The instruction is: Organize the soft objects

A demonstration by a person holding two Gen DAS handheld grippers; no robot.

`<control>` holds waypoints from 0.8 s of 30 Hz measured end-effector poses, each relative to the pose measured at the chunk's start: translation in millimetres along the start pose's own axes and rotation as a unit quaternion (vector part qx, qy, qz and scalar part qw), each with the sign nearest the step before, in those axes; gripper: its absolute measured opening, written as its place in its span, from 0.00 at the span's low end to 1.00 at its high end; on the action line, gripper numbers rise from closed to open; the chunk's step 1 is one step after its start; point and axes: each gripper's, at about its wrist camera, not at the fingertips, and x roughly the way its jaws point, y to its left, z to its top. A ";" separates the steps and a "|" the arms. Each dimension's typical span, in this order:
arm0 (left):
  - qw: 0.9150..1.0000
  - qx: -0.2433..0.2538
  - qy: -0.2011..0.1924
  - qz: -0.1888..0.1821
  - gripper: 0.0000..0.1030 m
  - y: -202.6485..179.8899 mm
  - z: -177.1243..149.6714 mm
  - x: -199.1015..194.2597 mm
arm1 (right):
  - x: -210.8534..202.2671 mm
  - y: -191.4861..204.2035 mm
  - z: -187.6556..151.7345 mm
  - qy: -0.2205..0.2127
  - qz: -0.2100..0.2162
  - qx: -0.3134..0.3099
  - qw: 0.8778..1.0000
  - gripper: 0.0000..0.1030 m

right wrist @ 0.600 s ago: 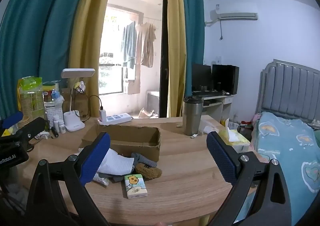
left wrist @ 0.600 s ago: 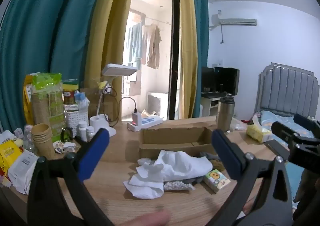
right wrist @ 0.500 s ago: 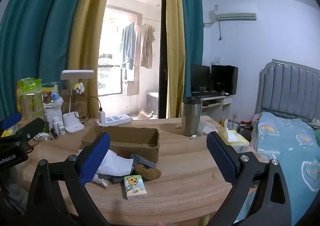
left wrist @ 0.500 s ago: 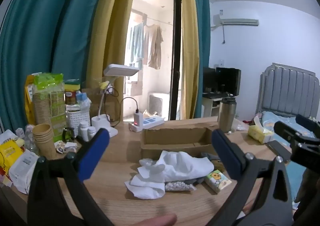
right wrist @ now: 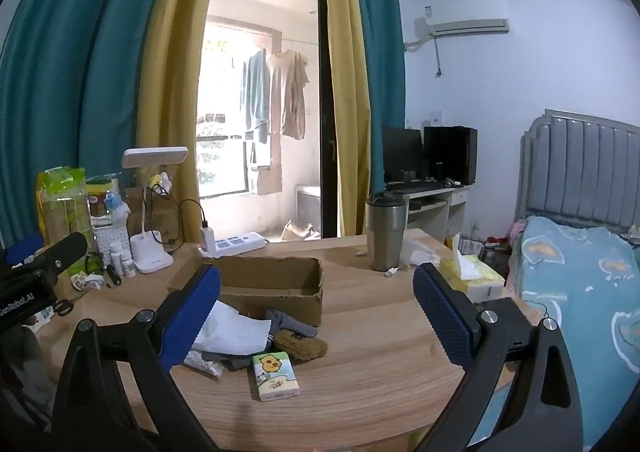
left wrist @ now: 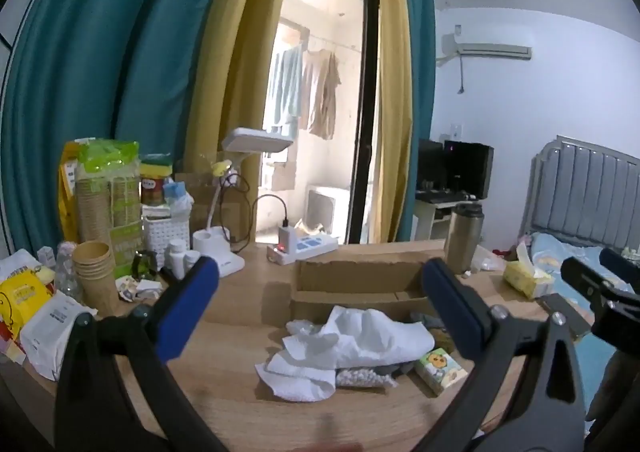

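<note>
Your left gripper (left wrist: 320, 304) and right gripper (right wrist: 316, 308): both spread wide, holding nothing. Soft pile, white cloth (left wrist: 360, 340) on top, sits mid-counter (right wrist: 380, 392), touching box front. Cardboard box (right wrist: 272, 284) behind looks empty. You've sorted nothing yet; whole pile left.

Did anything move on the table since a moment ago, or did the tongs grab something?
Nothing was grabbed or let go. Both cameras tipped up a little, so everything sits slightly lower in view. The left tongs and right tongs stay wide open and empty. The white cloth, the tissue pack, the brown sponge and the cardboard box lie just as before.
</note>
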 end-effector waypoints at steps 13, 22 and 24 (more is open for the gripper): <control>1.000 0.027 0.003 -0.016 1.00 -13.8 -3.8 -0.2 | -1.4 -3.9 0.9 -0.001 -0.003 0.007 1.000 0.96; 1.000 0.026 0.002 -0.017 1.00 -15.2 -3.7 -1.7 | -0.3 -4.9 -2.2 0.002 0.001 0.005 1.000 0.96; 1.000 0.025 0.003 -0.018 1.00 -14.6 -3.1 -2.0 | 0.0 -4.7 -1.9 0.002 0.000 0.005 1.000 0.96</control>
